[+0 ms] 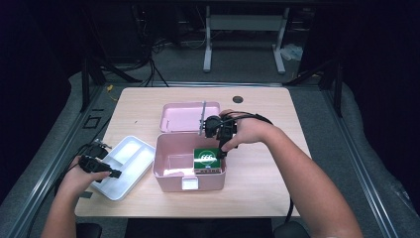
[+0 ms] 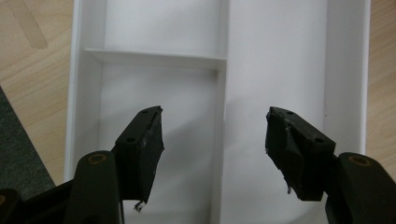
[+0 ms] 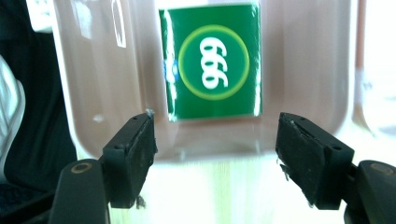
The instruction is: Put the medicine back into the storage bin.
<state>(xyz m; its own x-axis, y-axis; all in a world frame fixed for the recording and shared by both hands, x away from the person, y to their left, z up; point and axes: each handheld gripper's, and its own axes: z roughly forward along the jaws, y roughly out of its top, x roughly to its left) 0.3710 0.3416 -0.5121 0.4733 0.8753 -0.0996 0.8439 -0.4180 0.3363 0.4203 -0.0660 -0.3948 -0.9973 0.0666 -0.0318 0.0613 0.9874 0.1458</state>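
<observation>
Possibly the wide-open right gripper (image 3: 215, 154), above the green square box (image 3: 212, 63) inside the pink plastic case (image 1: 171, 181), strikes the case's rim; the left gripper (image 2: 215, 149) is wide too.

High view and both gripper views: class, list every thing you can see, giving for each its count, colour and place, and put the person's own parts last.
Table: one, light wood, under everything.
Storage box: one, pink, open, middle of the table near the front edge.
Lid: one, pink, lying flat just behind the storage box.
Green packet: one, green with a white 666 in a ring, inside the storage box at its right end.
Divided tray: one, white, compartments bare, left of the storage box.
Dark round spot: one, near the table's far edge.
Frame: one, grey metal, on the floor beyond the table.
Left gripper: one, black, jaws open over the divided tray.
Right gripper: one, black, jaws open above the green packet.
</observation>
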